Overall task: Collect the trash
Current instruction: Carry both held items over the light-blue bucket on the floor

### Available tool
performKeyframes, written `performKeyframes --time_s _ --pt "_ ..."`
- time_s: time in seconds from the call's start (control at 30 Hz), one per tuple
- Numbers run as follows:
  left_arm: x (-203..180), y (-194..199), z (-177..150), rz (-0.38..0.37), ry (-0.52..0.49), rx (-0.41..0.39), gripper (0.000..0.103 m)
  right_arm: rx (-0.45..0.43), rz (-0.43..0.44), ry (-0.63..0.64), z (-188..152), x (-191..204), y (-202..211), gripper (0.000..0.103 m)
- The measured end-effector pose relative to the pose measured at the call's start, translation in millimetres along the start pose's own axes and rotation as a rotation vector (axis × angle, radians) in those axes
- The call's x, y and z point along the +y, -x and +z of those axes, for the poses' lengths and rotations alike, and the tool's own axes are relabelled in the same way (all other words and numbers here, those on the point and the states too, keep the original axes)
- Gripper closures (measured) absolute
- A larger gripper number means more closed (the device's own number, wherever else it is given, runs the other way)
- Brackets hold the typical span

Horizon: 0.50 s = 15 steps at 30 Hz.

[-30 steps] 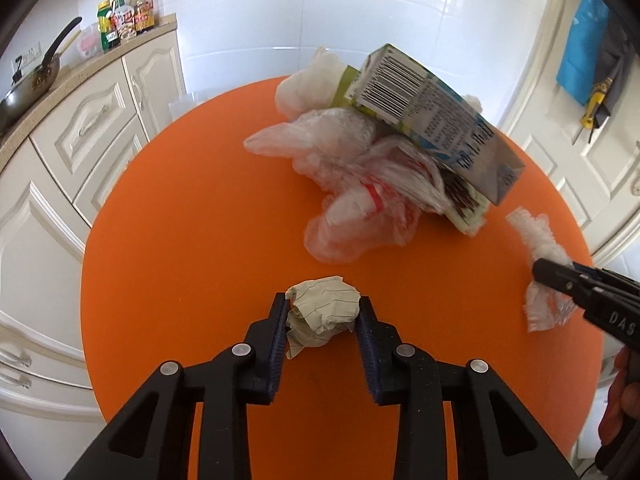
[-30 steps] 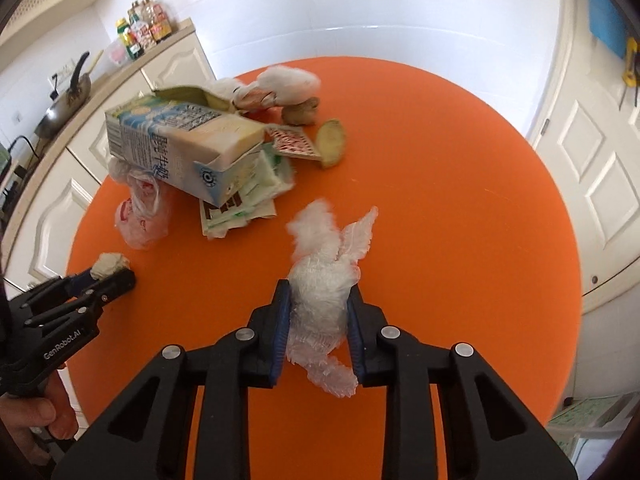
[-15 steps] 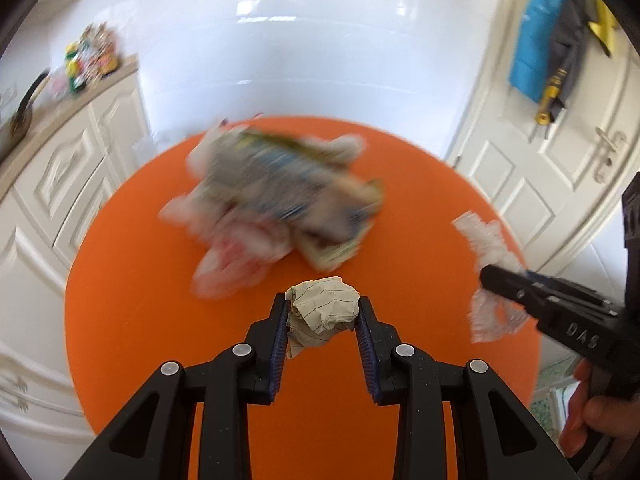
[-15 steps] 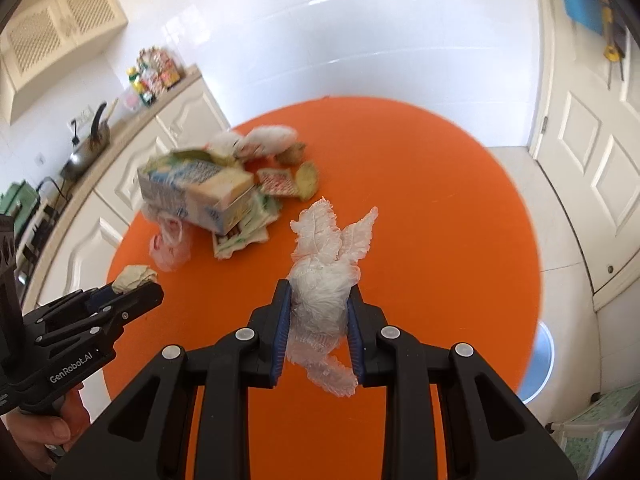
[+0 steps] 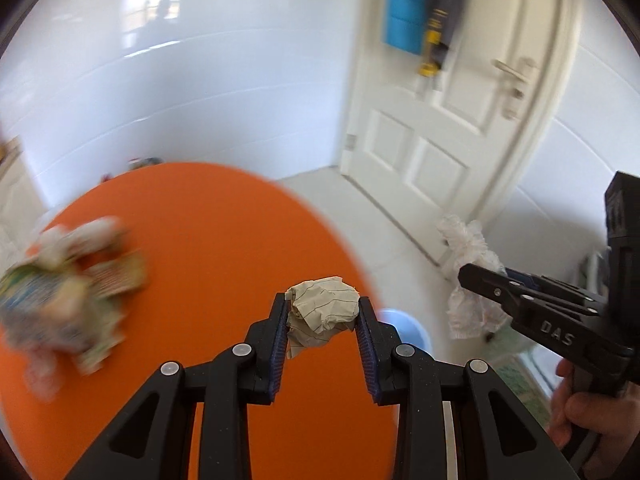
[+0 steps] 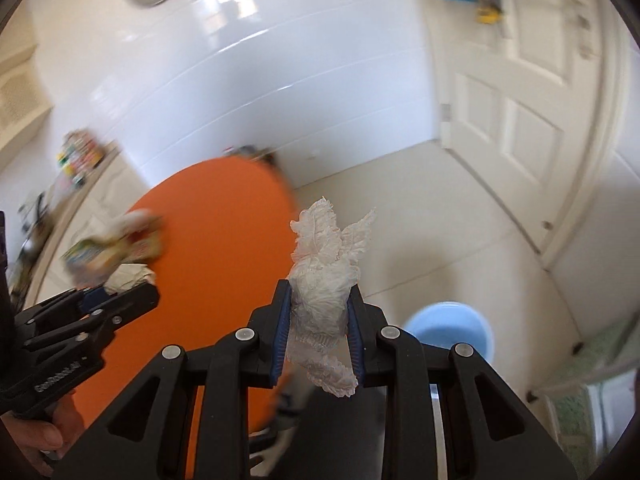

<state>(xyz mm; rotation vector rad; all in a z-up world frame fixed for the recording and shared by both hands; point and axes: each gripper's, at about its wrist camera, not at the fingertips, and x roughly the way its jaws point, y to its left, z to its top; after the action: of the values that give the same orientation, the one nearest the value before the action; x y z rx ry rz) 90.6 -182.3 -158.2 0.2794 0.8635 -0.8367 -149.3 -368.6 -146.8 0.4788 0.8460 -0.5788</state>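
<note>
A white tiled wall and a panelled white door [image 5: 436, 136] back a round orange desk [image 5: 208, 240]. On the desk at 9 o'clock lies a blurred trash heap [image 5: 68, 292]. On the floor at 4 o'clock stands a blue bin [image 6: 450, 330]. The right claw [image 6: 318, 326] is clenched on a white plastic wrapper [image 6: 324, 276], long axis toward 12 o'clock, over the floor beside the desk edge. The left claw [image 5: 322, 328] grasps a crumpled lined paper ball [image 5: 324, 312] above the desk's 3 o'clock rim.
</note>
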Motion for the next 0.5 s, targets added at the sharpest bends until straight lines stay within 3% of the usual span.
performKeyframes --time_s 0.2,0.5 --pt "-71 -88 23 -0.154 -0.097 0.134 0.074 0.044 -0.109 -0.122 -2 -92 -20 0.077" --pt "-94 -234 38 -0.187 -0.161 0.418 0.074 0.191 -0.136 -0.309 -27 -176 -106 0.075"
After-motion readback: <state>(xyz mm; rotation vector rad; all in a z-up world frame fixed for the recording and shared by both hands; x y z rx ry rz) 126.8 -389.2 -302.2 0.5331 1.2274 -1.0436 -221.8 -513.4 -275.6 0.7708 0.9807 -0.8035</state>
